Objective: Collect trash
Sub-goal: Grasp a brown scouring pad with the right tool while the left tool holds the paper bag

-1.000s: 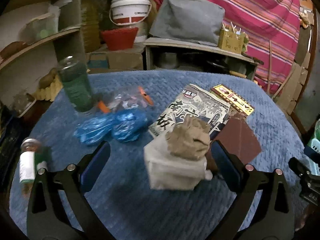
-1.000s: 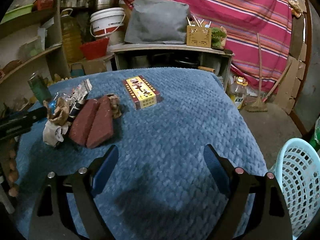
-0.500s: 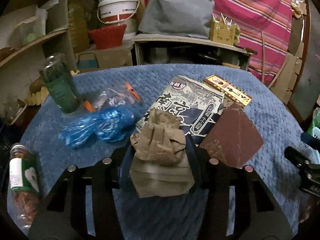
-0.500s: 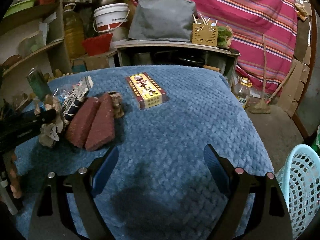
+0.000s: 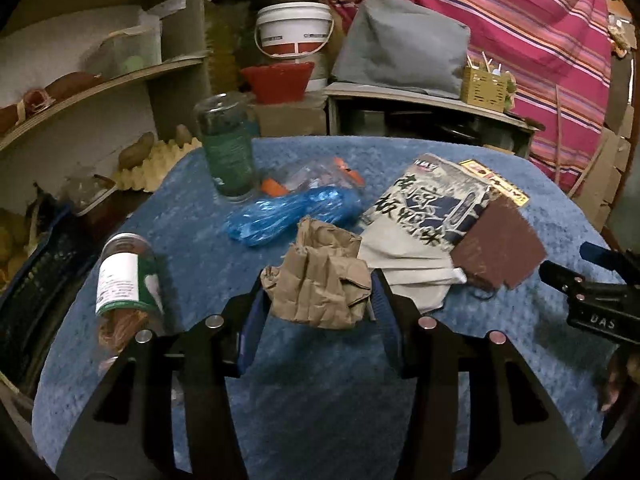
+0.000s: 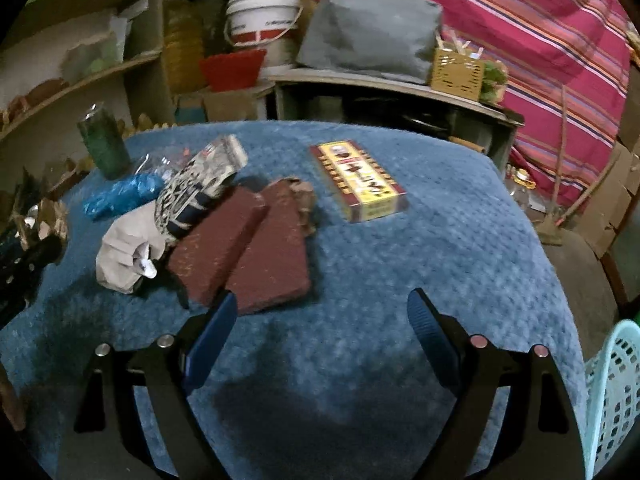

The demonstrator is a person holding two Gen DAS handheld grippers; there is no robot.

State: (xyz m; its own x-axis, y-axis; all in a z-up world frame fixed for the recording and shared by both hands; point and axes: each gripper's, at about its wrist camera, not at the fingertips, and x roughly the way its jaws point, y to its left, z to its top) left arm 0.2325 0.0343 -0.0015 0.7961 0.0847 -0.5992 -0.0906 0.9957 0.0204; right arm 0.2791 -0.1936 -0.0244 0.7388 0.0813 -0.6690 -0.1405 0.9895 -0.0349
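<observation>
My left gripper (image 5: pixel 318 294) is shut on a crumpled brown paper wad (image 5: pixel 320 280) and holds it above the blue-covered table (image 5: pixel 320 400). A grey face mask (image 5: pixel 404 268), a black-and-white snack packet (image 5: pixel 436 204), a dark red torn carton (image 5: pixel 500 248) and a blue plastic bag (image 5: pixel 288 216) lie behind it. My right gripper (image 6: pixel 320 322) is open and empty above the table, just in front of the dark red carton (image 6: pixel 248 248). The yellow-red box (image 6: pixel 358 180) lies further back. The left gripper with the wad shows at the far left of the right wrist view (image 6: pixel 44 232).
A green glass jar (image 5: pixel 226 152) stands at the back left and a jar on its side (image 5: pixel 128 280) lies at the left edge. A light blue plastic basket (image 6: pixel 612 392) stands off the table's right side. Shelves and a bucket stand behind.
My left gripper closed on the brown paper wad and lifted it off the grey mask, which stayed on the table. My right gripper moved a little towards the dark red carton.
</observation>
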